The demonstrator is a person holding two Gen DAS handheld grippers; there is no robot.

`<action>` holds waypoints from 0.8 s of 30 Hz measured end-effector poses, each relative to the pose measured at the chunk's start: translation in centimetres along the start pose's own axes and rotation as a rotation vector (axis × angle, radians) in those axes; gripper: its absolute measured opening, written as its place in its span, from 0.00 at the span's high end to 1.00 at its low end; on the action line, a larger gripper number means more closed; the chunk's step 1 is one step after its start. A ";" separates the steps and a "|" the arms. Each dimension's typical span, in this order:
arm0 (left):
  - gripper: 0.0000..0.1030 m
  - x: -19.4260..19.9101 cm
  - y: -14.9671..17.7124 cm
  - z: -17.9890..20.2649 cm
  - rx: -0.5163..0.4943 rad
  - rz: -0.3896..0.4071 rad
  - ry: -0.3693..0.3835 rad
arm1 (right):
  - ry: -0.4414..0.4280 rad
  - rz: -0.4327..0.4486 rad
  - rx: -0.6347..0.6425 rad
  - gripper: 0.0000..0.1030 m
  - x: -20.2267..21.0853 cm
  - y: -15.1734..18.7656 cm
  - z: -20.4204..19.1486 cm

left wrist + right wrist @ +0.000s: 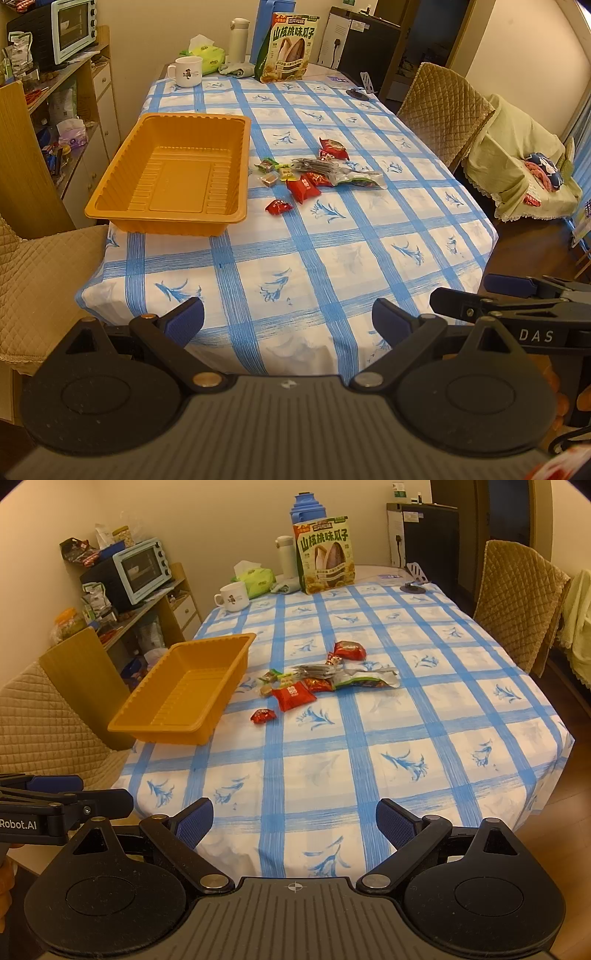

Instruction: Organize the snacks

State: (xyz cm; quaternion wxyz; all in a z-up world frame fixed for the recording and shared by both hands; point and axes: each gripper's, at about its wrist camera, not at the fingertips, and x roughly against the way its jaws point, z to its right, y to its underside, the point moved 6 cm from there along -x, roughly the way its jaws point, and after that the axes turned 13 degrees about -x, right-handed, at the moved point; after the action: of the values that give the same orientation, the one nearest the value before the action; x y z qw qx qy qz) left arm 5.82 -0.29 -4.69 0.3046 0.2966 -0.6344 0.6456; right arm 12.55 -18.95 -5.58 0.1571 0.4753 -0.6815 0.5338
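Both claws are hanging back at the near edge of the tabletop (332, 258), nothing in either one. The left claw (288, 321) has its blue pads spread wide apart, and the right claw (294, 823) is spread the same way, just beside the left one.

The orange plastic tray (173, 221) sits on the left side of the checked blue-and-white cloth with nothing in it. The snack pile (317, 675) is right of the tray, near the middle of the tabletop: a red square packet (293, 698), a small red wrapped candy (263, 715) lying a bit apart toward the near side, another red pack (349, 650) at the far end, and a clear bag with something green inside (364, 681), can't really make out what it is.

At the far end stand a big sunflower seed bag (290, 48), a white mug (186, 71), a white thermos (238, 40) and a green tissue pack (205, 55).
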 end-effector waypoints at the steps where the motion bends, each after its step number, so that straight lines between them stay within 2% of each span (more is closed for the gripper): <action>1: 0.06 0.0 0.0 0.0 0.000 0.000 0.000 | 0.000 0.000 -0.001 0.08 0.0 0.0 0.0; 24: 0.06 -0.4 -0.1 -0.2 0.003 -0.003 0.002 | 0.000 -0.001 0.000 0.08 -0.2 -0.2 0.0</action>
State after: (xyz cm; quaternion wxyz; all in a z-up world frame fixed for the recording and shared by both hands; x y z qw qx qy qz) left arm 6.14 -0.07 -4.90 0.3057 0.2970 -0.6328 0.6464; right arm 12.77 -18.89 -5.62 0.1571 0.4756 -0.6814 0.5337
